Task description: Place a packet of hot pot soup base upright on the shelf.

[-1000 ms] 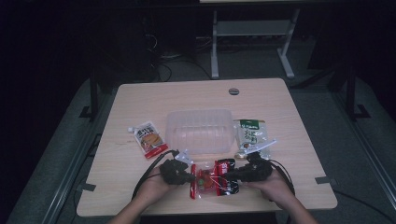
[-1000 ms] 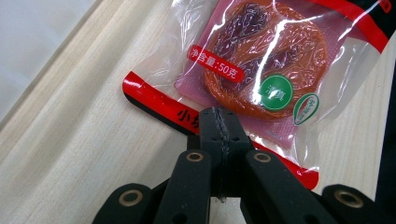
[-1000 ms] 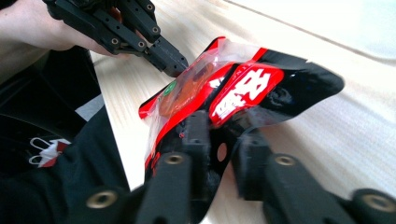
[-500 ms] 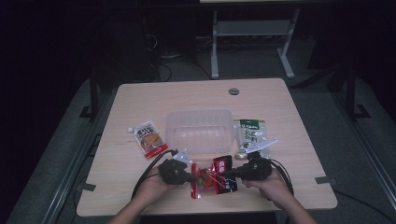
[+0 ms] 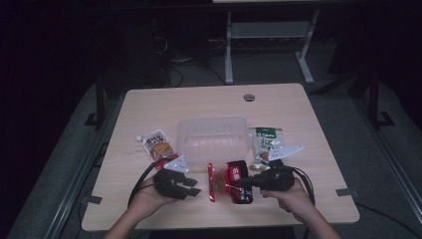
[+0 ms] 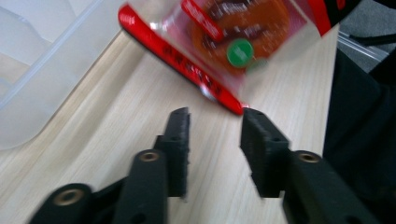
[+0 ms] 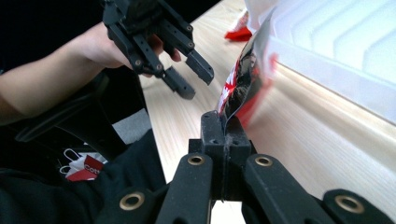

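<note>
- Right claw (image 7: 223, 128) pressed together on edge seam of red-and-black snack pouch (image 5: 238, 180); pouch hangs just ahead of its tips, low over desk (image 5: 318, 199).
- Left claw (image 6: 215, 123) spread, jaws just been opening, nothing between; pouch corner just beyond tips.
- Pouch likely light, floppy, slick film, crushable contents.
- Best hold: flat sealed edge, not belly.
- Clear plastic bin (image 5: 213, 139) close behind.
</note>
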Tool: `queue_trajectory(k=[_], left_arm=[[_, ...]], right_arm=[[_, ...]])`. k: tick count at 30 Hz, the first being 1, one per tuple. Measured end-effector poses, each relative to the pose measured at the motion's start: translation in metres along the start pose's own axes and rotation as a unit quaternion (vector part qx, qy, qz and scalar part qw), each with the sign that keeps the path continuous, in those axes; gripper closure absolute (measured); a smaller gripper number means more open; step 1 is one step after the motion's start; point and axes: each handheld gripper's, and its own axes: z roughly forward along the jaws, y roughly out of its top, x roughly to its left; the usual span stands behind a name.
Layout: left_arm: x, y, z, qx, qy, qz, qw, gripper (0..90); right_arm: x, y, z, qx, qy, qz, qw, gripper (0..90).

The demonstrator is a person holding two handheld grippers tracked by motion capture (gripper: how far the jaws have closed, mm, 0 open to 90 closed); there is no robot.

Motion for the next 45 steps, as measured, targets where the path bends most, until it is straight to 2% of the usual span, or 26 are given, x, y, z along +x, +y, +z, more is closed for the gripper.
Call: queue_trajectory(k=[1,5,7,9,13,14,15,16,17,18,27,32,35,37,45], left_arm=[[0.0,-0.004,-0.004,0.0,0.007,0.002,1.0,53.6],[0.001,-0.015,-0.012,-0.004,0.01,-0.002,0.9999,44.6],[0.001,-0.017,-0.014,-0.006,0.012,-0.003,0.9999,43.1],[0.003,-0.024,-0.018,-0.007,0.013,-0.003,0.9999,37.9],[0.005,-0.026,-0.019,-0.014,0.013,-0.012,0.9997,34.5],[0.006,-0.025,-0.02,-0.011,0.017,-0.01,0.9997,32.8],[0.006,-0.025,-0.019,-0.017,0.017,-0.018,0.9996,32.3],[0.008,-0.026,-0.02,-0.018,0.02,-0.017,0.9995,30.1],[0.008,-0.026,-0.02,-0.018,0.02,-0.017,0.9995,29.9],[0.009,-0.027,-0.021,-0.016,0.03,-0.012,0.9994,29.8],[0.013,-0.03,-0.025,-0.02,0.024,-0.017,0.9994,29.1],[0.013,-0.038,-0.028,-0.03,0.021,-0.022,0.9991,26.2],[0.012,-0.044,-0.029,-0.028,0.028,-0.022,0.9989,23.8],[0.012,-0.045,-0.029,-0.033,0.031,-0.027,0.9986,22.4],[0.012,-0.047,-0.031,-0.036,0.04,-0.024,0.9983,20.0]], right_arm=[[0.001,0.002,-0.001,-0.003,0.002,-0.003,1.0,90.0],[0.005,0.007,-0.003,-0.019,0.009,-0.013,0.9997,90.0],[0.005,0.008,-0.004,-0.021,0.011,-0.013,0.9996,90.0],[0.005,0.011,-0.008,-0.034,0.023,-0.005,0.9991,90.0],[0.007,0.012,-0.012,-0.043,0.026,-0.005,0.9987,90.0],[0.007,0.013,-0.012,-0.046,0.027,-0.01,0.9985,90.0],[0.007,0.013,-0.013,-0.044,0.026,-0.008,0.9986,90.0],[0.007,0.014,-0.014,-0.049,0.026,-0.013,0.9984,90.0],[0.008,0.015,-0.015,-0.047,0.028,-0.01,0.9984,90.0],[0.008,0.015,-0.015,-0.047,0.027,-0.011,0.9985,90.0],[0.011,0.02,-0.018,-0.056,0.034,-0.022,0.9976,90.0],[0.013,0.029,-0.021,-0.061,0.032,-0.031,0.9971,90.0],[0.013,0.033,-0.022,-0.066,0.031,-0.039,0.9966,90.0],[0.013,0.037,-0.023,-0.068,0.032,-0.037,0.9965,90.0],[0.014,0.054,-0.023,-0.071,0.023,-0.049,0.996,90.0]])
